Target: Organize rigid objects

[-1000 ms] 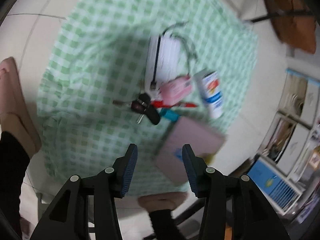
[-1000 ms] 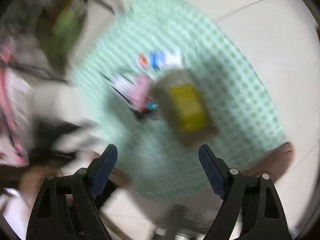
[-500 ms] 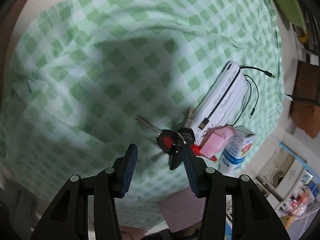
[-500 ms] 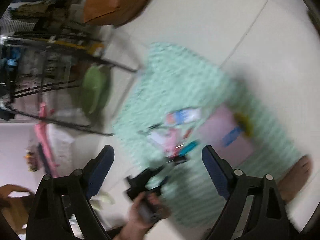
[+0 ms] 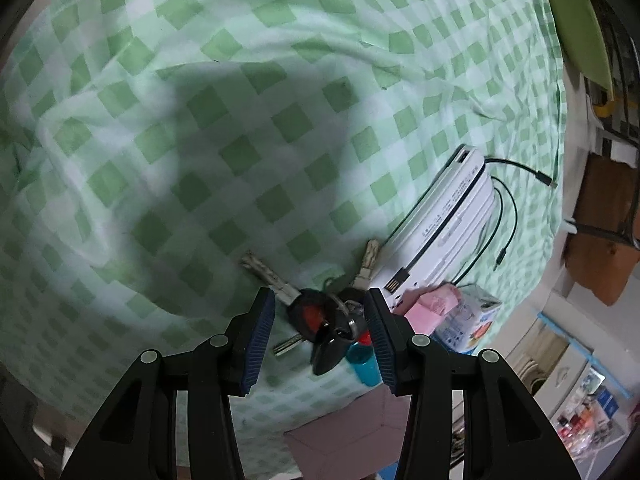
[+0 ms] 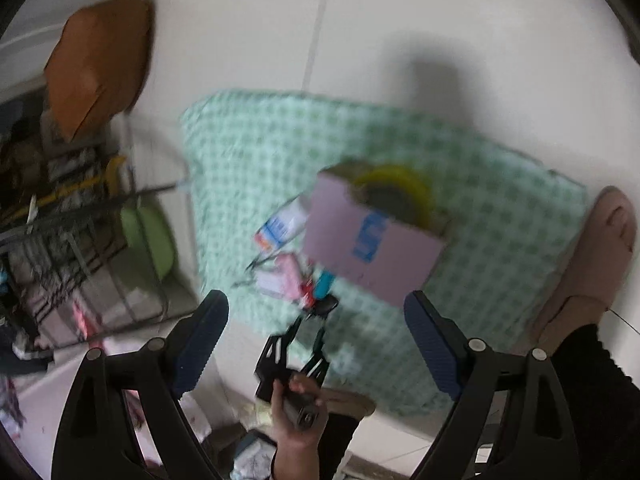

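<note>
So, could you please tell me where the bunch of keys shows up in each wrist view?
Left wrist: bunch of keys, lower centre, between the open left gripper fingers.
Right wrist: small, blurred, centre, at the left gripper's tips.
Shared landmark: pink box.

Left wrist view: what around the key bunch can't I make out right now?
- Whether the left gripper touches the key bunch: its fingers straddle it, contact unclear.
- Blue cap: partly hidden behind the right finger.
- Pink box: cut off by the bottom edge.
- Right wrist view: motion blur smears the small items beside the pink box.
</note>
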The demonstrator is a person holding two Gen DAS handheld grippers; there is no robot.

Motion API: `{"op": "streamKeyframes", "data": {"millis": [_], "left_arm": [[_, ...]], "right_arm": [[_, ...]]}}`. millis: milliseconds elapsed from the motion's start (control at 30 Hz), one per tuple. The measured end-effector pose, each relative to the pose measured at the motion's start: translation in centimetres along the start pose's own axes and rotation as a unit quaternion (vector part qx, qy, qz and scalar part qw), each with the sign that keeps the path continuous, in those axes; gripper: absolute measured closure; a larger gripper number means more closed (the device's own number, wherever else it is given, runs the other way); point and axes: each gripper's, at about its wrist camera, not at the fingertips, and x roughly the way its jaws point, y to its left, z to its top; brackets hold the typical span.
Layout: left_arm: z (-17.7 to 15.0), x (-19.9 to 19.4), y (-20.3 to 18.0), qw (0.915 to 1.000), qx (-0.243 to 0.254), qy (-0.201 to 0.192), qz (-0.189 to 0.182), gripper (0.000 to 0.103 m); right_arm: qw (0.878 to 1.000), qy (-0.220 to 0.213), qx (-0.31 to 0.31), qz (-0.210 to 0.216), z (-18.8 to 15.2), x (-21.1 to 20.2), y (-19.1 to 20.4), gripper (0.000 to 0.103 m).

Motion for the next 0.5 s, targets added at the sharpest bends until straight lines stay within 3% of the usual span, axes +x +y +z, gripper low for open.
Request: {"op": "streamKeyframes", "data": {"millis": [67,133,267,400,500], "left_arm": [[-0.3,0.9,-1.0,0.9999,0.012,-0.009,0.008,0.060],[0.1,1.4,-1.7,0.9993,0.028,-0.012,0.020,0.072],[-0.3,2.9,-3.8,0.9991,0.034,-0.009,0.023,0.073],[-0.9,3.6,-4.7,0.9995,0.030,0.001,0.013,0.073],[-1.1,3.7,-5.0,0.9995,0.031,-0.004,0.010,0.073]], "right_arm": [[1.000,0.012,-0.017,0.009,-0.9,0.5,1.2,0.013],[0.999,0.025,-0.030,0.017,-1.5,1.0,1.9,0.013],[0.998,0.035,-0.060,0.015,-1.6,1.7,2.7,0.012],[0.995,0.001,-0.094,-0.045,0.8,2.3,1.1,0.012],[0.998,0.044,-0.051,-0.019,3.2,4.8,-2.0,0.012]]}}
